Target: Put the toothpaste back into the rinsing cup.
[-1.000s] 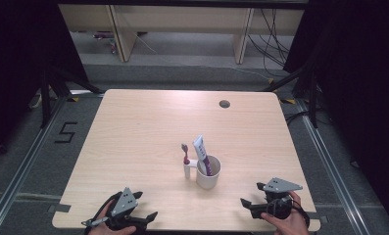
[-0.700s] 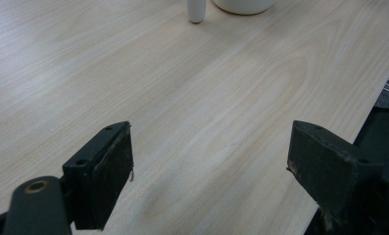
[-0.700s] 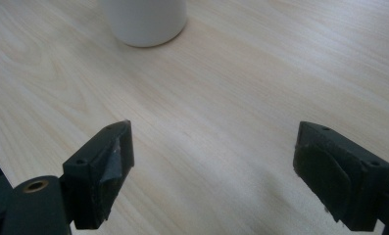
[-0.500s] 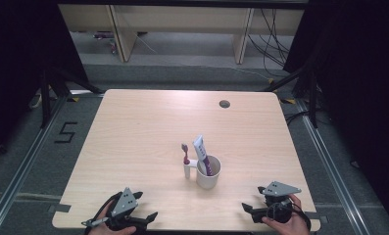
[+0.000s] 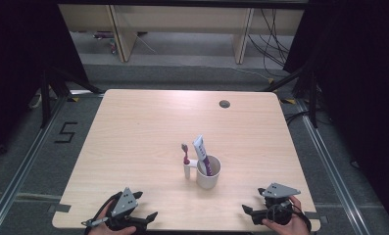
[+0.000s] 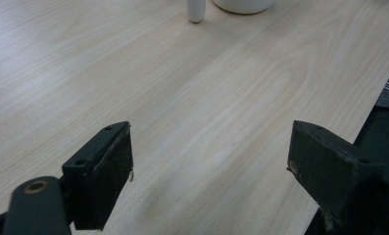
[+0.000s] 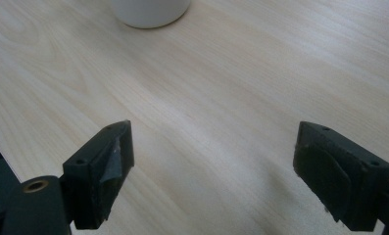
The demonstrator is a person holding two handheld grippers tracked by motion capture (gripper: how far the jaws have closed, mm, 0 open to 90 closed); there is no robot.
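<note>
Looking down from the high view, a white cup (image 5: 207, 172) stands near the middle of the table (image 5: 133, 127), upright. A tube (image 5: 202, 152) rises from the cup, long axis near vertical, leaning slightly away from the person. A toothbrush (image 5: 185, 155) stands in a small holder (image 5: 187, 170) touching the cup's left side, head up. The left gripper (image 5: 145, 219) and right gripper (image 5: 247, 211) rest at the near edge, well apart from the cup, one each side, both gaping and empty. Judgement: no grasp is under way; a next move calls for a reach forward to the cup.

Left gripper view: jaws spread wide over bare wood; holder (image 6: 196, 10) and cup base (image 6: 242, 5) lie ahead.

Right gripper view: jaws equally wide, nothing between; cup base (image 7: 150, 12) ahead.
</note>
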